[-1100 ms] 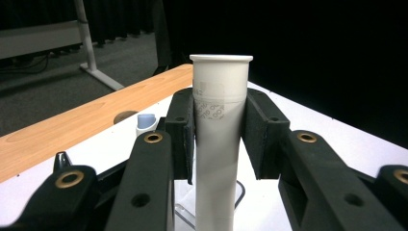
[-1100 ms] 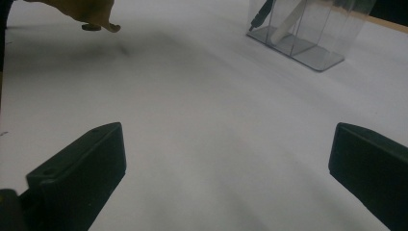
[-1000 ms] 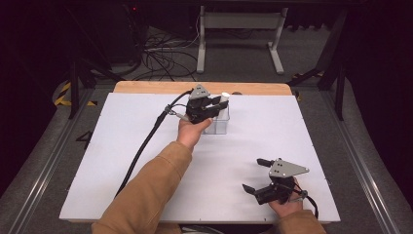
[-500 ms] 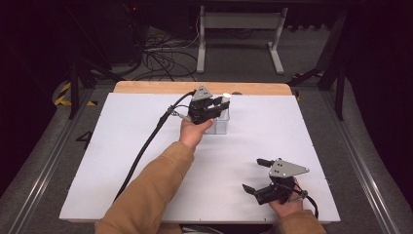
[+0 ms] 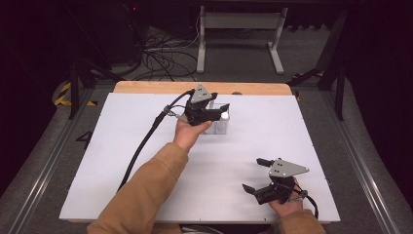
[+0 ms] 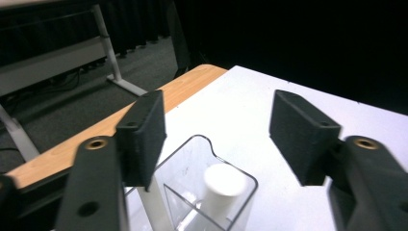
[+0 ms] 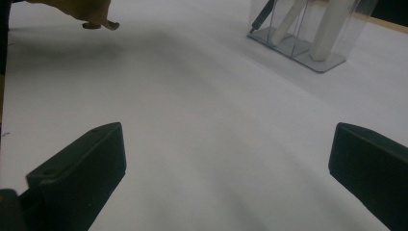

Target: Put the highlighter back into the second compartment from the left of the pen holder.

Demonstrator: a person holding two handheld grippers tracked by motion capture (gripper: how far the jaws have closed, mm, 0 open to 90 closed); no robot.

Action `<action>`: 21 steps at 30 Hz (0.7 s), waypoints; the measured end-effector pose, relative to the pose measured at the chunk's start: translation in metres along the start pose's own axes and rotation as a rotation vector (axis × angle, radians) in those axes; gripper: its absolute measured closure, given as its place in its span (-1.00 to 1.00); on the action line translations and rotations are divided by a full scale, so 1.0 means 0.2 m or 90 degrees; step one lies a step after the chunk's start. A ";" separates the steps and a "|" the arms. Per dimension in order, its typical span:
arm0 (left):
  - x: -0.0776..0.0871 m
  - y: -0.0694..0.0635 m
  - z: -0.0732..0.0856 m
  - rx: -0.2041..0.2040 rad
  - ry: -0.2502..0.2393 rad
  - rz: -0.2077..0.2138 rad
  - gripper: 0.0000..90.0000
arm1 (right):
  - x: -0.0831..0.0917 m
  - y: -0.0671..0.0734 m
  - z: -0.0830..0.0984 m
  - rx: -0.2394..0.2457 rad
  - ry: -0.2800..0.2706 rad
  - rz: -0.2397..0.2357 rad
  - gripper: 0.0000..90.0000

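At the left of the high view we see a black cable running up the white table to the left gripper, held in a hand with a tan sleeve. That gripper hangs at the far middle of the table, right over a clear holder with compartments. Its jaws have just been opening, and they stand apart now with nothing pressed between the pads. In the left gripper view, the left gripper looks down past its two black pads, and we see the holder directly below the gap, nearer the left pad than the right. A white cylinder stands upright in the holder's compartment, its flat top lying below and between the pads, apart from both. The wooden edge of the table runs behind the left pad. Moving right in the high view, the right gripper rests low at the near right corner of the table, well apart from the holder, its jaws spread wide and empty. In the right gripper view, the right gripper has only bare table between its pads, and we see the holder far off at the upper right, with white sticks and a dark pen standing in it.
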State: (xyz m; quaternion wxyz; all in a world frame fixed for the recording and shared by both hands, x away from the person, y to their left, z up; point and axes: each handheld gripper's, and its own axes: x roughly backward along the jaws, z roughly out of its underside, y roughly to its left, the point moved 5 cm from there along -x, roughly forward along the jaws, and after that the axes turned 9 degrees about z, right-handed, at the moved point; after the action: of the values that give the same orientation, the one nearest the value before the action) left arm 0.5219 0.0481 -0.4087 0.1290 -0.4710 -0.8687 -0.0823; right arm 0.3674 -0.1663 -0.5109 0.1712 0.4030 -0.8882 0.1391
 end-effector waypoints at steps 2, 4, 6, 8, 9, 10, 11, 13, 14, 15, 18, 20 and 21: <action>0.04 -0.02 -0.02 -0.002 0.001 0.004 -0.35 | 0.00 0.00 0.00 -0.004 0.000 0.000 -1.00; 0.08 -0.03 -0.03 -0.002 0.000 0.008 -0.41 | 0.00 0.00 0.00 -0.003 -0.001 0.001 -1.00; 0.11 -0.05 -0.05 -0.004 -0.007 0.013 -0.46 | 0.00 0.00 0.00 -0.004 -0.002 0.002 -1.00; 0.14 -0.06 -0.06 -0.012 -0.007 0.018 -0.48 | 0.00 0.00 0.00 -0.008 -0.005 -0.001 -1.00; 0.16 -0.07 -0.06 -0.014 -0.010 0.020 -0.49 | -0.01 -0.01 0.00 -0.005 -0.006 0.000 -1.00; 0.17 -0.07 -0.07 -0.016 -0.013 0.022 -0.50 | -0.01 -0.01 0.00 -0.004 -0.007 0.001 -1.00; 0.18 -0.08 -0.08 -0.018 -0.014 0.025 -0.50 | -0.01 -0.01 0.00 -0.005 -0.006 0.001 -1.00; 0.21 -0.10 -0.08 -0.017 -0.011 0.032 -0.51 | -0.01 -0.01 0.00 -0.004 -0.004 0.003 -1.00; 0.23 -0.11 -0.08 -0.018 -0.006 0.035 -0.52 | -0.01 -0.01 0.00 -0.004 -0.004 0.002 -1.00; 0.25 -0.12 -0.07 -0.017 -0.007 0.035 -0.52 | 0.00 -0.01 0.00 -0.005 -0.003 0.002 -1.00; 0.31 -0.15 -0.05 -0.014 -0.009 0.039 -0.52 | -0.01 0.00 0.00 -0.004 -0.004 0.001 -1.00; 0.36 -0.17 -0.04 -0.008 -0.008 0.040 -0.53 | 0.00 0.00 0.00 -0.005 -0.002 0.001 -1.00; 0.39 -0.17 -0.03 -0.006 -0.005 0.037 -0.54 | 0.00 0.00 0.00 -0.005 -0.002 0.002 -1.00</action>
State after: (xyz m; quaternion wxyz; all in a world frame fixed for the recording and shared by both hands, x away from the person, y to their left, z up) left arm 0.4533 0.0893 -0.3806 0.1262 -0.4966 -0.8550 -0.0806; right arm 0.3680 -0.1659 -0.5110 0.1714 0.4013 -0.8896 0.1349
